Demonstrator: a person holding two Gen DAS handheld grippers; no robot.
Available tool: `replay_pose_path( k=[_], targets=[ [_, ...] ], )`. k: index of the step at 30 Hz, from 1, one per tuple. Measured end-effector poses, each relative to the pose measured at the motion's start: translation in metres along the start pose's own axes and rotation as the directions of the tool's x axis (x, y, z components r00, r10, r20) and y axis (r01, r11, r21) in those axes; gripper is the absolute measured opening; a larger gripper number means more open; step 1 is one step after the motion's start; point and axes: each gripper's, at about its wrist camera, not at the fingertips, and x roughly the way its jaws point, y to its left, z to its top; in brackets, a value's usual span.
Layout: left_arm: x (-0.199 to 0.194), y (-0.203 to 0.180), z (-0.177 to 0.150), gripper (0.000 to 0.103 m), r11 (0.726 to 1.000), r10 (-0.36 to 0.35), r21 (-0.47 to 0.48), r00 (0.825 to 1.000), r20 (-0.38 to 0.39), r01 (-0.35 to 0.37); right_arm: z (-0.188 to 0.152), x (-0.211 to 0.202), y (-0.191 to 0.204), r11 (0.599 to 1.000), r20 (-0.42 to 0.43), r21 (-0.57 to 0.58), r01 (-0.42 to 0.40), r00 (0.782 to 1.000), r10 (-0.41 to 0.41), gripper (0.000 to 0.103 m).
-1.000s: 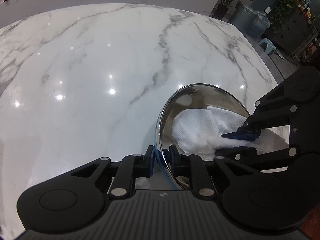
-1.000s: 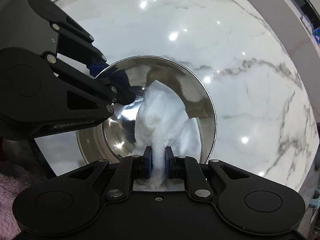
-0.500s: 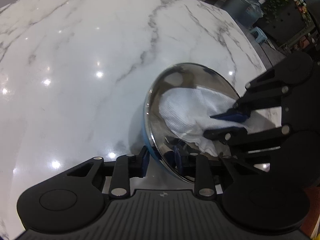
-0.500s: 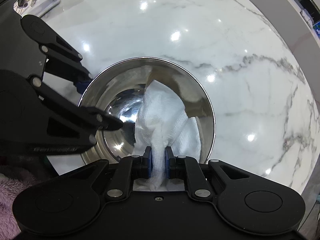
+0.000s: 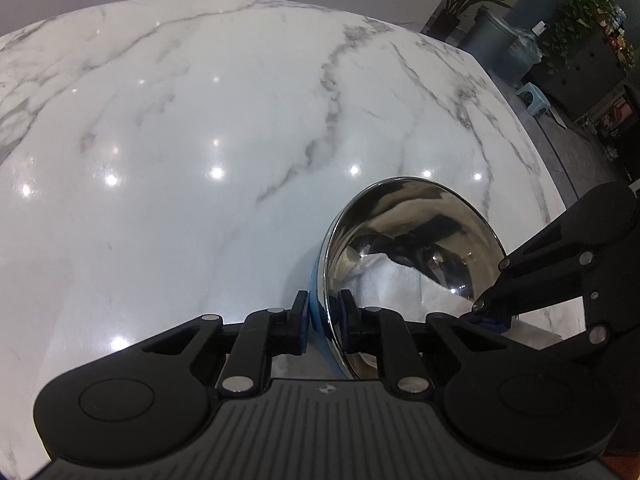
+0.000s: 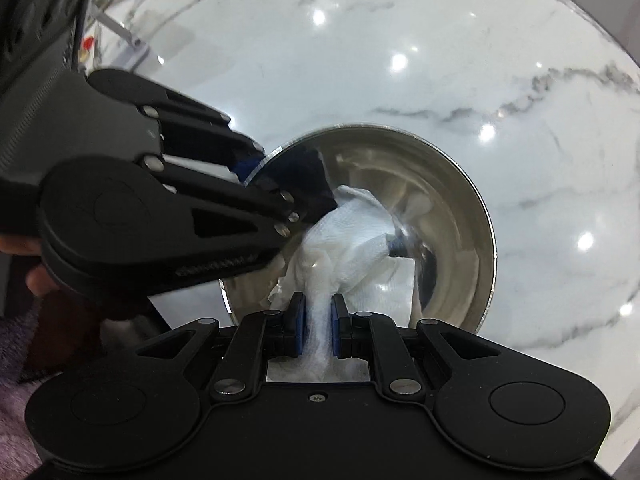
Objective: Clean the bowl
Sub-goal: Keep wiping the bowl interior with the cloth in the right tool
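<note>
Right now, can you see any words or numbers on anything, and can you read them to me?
Embossed lettering on the side of the black left gripper, seen from the right wrist camera: too blurred and tilted to read.
Small mark on the ribbed black gripper body, left wrist view: a tiny logo, not legible.
Shiny round steel bowl, crumpled white paper towel, white marble table: no text.
</note>
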Motion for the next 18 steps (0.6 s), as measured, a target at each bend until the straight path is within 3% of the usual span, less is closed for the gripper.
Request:
replay_pose_path(
  k=[3,7,11,15,18],
  targets=[
    [0.001,-0.001,0.000,0.013,1.000,0.003,0.007,1.000,0.003,-0.003,-0.001,0.002,0.003,0.994,-0.011,-0.063,0.092,0.996,-0.093,0.011],
    [0.001,-0.001,0.001,0.013,1.000,0.003,0.009,1.000,0.003,-0.003,-0.004,0.005,0.011,0.950,0.021,-0.170,0.262,0.965,-0.262,0.011],
    [0.001,0.000,0.000,0.014,1.000,-0.004,0.011,1.000,-0.009,0.004,-0.005,0.005,0.007,0.949,0.024,-0.170,0.267,0.963,-0.267,0.011],
    [0.006,-0.002,-0.003,0.028,0.999,-0.035,0.018,0.997,-0.072,0.036,-0.007,0.006,0.001,0.957,0.023,-0.149,0.247,0.969,-0.247,0.011],
    [0.007,-0.004,-0.005,0.029,0.998,-0.054,0.034,0.993,-0.101,0.057,-0.009,0.007,0.004,0.961,0.026,-0.140,0.240,0.971,-0.239,0.011]
  ],
)
